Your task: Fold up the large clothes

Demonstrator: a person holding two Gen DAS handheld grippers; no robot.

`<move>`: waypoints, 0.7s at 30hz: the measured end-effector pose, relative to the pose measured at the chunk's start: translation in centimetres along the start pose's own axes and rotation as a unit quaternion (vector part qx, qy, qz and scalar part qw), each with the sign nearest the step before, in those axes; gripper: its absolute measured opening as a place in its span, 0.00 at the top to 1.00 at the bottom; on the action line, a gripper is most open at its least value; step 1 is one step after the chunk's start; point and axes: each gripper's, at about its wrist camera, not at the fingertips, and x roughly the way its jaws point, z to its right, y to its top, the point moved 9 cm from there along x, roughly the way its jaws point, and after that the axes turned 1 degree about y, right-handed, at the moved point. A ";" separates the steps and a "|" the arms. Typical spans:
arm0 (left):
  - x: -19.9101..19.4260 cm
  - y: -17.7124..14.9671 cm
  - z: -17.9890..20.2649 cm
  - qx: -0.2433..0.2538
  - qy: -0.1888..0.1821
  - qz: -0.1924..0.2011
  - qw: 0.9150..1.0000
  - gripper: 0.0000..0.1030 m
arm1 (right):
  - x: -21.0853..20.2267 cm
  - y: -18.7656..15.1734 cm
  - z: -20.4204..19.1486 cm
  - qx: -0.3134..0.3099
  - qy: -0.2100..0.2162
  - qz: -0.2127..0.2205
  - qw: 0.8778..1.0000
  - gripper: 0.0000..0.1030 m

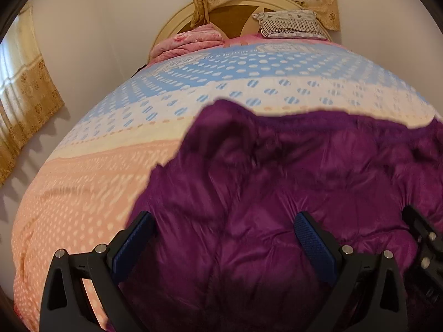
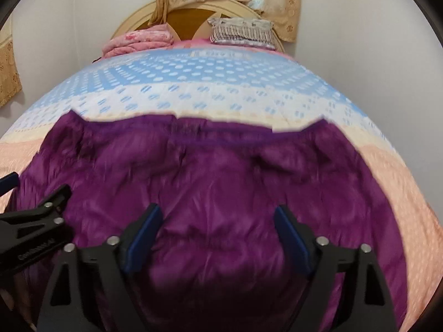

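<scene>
**Purple coat spread on the bed, both claws open above it**

The coat (image 2: 210, 182) lies flat across the near part of the bed (image 2: 193, 83), its far edge running straight across the quilt and its near part dropping out of view toward the bed's near edge. It is deep purple, glossy and puffed into soft ridges, so it looks padded: light for its bulk, limp, and probably slippery under the pads. A pinch on a smooth panel would likely slide; the firmer places to take hold seem to be the far corners, where small points of cloth stick up, or a seam along the edge.

The left claw (image 1: 224, 238) hangs over the coat's left side, jaws wide apart with nothing between them but the cloth below. The right claw (image 2: 217, 229) hangs over the middle, jaws also spread wide and holding nothing. Whether the pads touch the fabric cannot be told; the frames are blurred. No fold is made yet.
</scene>
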 end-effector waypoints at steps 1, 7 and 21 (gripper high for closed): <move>0.1 -0.2 0.2 0.000 0.005 0.005 1.000 0.01 | 0.3 -0.3 -0.1 -0.006 -0.006 0.004 1.000 0.16; 0.5 -0.2 0.9 0.007 0.021 0.012 1.000 0.01 | 1.4 -0.3 0.0 -0.014 -0.018 -0.001 1.000 0.13; -3.7 -7.7 -8.4 -0.076 0.027 -0.017 0.997 0.01 | -2.3 -4.4 0.8 -0.003 -0.016 0.024 1.000 0.07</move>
